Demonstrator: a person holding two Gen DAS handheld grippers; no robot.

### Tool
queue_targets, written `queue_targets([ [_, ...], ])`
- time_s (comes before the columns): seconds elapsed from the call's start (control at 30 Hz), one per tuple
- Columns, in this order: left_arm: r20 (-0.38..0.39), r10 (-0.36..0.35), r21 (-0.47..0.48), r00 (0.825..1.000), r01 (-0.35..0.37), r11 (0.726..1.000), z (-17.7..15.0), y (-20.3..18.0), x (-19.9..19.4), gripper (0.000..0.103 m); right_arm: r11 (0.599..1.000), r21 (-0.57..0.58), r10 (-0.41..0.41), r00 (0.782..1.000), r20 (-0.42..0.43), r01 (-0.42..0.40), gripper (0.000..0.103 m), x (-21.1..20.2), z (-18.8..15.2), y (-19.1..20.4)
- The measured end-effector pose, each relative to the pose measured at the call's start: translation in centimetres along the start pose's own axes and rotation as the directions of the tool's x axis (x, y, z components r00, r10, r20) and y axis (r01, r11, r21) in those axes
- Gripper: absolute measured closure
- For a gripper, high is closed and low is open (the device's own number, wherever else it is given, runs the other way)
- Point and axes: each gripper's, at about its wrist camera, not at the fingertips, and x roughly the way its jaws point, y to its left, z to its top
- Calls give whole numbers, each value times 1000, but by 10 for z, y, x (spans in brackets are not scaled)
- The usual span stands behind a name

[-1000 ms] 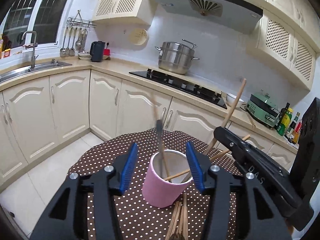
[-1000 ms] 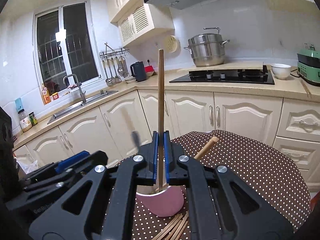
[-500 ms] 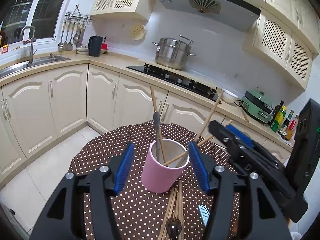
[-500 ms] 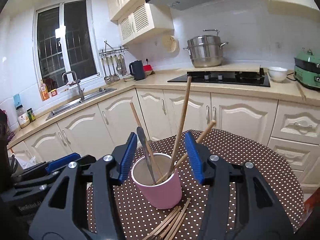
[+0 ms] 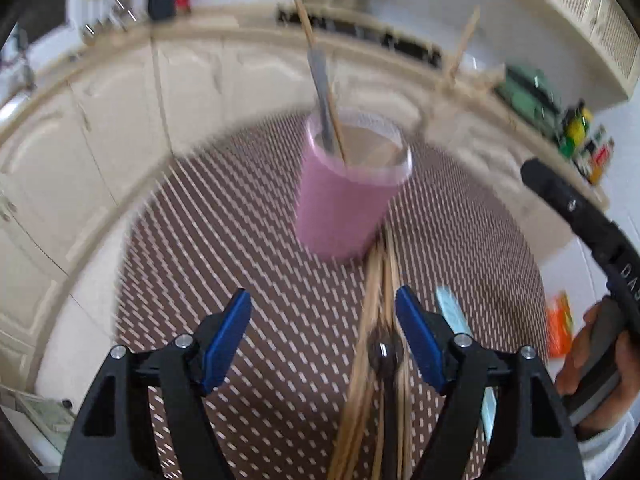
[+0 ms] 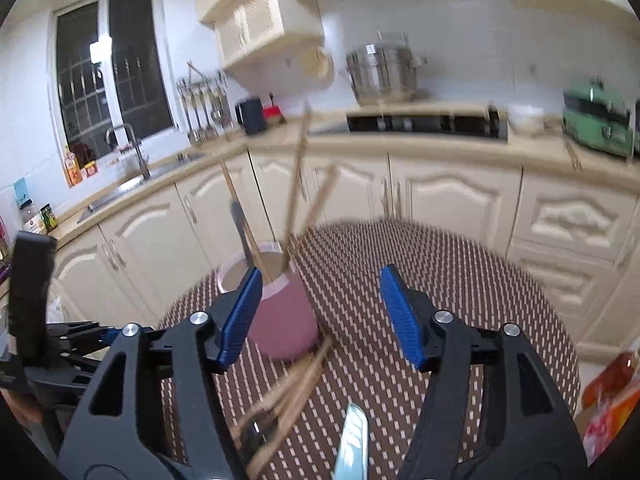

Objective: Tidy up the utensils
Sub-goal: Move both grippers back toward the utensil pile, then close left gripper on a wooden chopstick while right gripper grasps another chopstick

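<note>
Right gripper (image 6: 320,316), blue-padded black fingers (image 6: 400,316) opening, nothing between. Pink cylindrical cup (image 6: 280,320), centre-left, holding wooden chopsticks (image 6: 298,184). Loose wooden chopsticks (image 6: 288,396) on brown dotted table (image 6: 400,264), lower centre.

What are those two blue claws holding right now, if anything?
Nothing. The left gripper and the right gripper are both opening with nothing pinched; the chopsticks lie loose on the table beside the pink cup.

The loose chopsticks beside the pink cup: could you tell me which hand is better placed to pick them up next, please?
Probably the left. The left gripper has its opening jaws right over the chopsticks on the table, near the pink cup. The right gripper, jaws also opening and empty, points beyond them.
</note>
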Motion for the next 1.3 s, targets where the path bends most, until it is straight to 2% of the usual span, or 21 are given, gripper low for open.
queue_targets([
  [0.07, -95, -24, 7, 995, 24, 1000, -6, -1, 19, 30, 1000, 15, -2, 998, -69, 3, 39, 7, -11, -8],
  [0.13, -138, -13, 21, 990, 16, 1000, -11, -1, 32, 30, 1000, 24, 1, 993, -114, 2, 39, 11, -20, -12],
  [0.27, -178, 21, 22, 984, -18, 1000, -17, -1, 47, 30, 999, 44, 16, 980, -200, -7, 39, 20, -36, -20],
  [0.4, -203, 89, 43, 975, -82, 996, -23, -1, 59, 30, 998, 55, 27, 972, -234, -15, 39, 23, -42, -21],
  [0.47, -204, 117, 61, 972, -106, 992, -25, -3, 62, 30, 998, 59, 35, 970, -242, -21, 38, 25, -45, -21],
  [0.6, -204, 119, 90, 972, -103, 991, -29, -14, 69, 30, 998, 59, 43, 966, -253, -29, 37, 30, -47, -22],
  [0.7, -196, 156, 120, 968, -134, 984, -30, -21, 73, 30, 998, 61, 47, 965, -259, -32, 37, 31, -48, -23],
  [0.8, -186, 155, 119, 970, -134, 984, -31, -28, 79, 30, 998, 59, 45, 964, -264, -30, 37, 32, -48, -22],
  [1.07, -140, 239, 153, 961, -217, 964, -13, -48, 91, 30, 998, 53, 37, 956, -292, -23, 36, 38, -46, -20],
  [1.3, -136, 260, 201, 956, -230, 952, -6, -70, 103, 30, 998, 59, 33, 940, -341, -14, 36, 47, -43, -22],
])
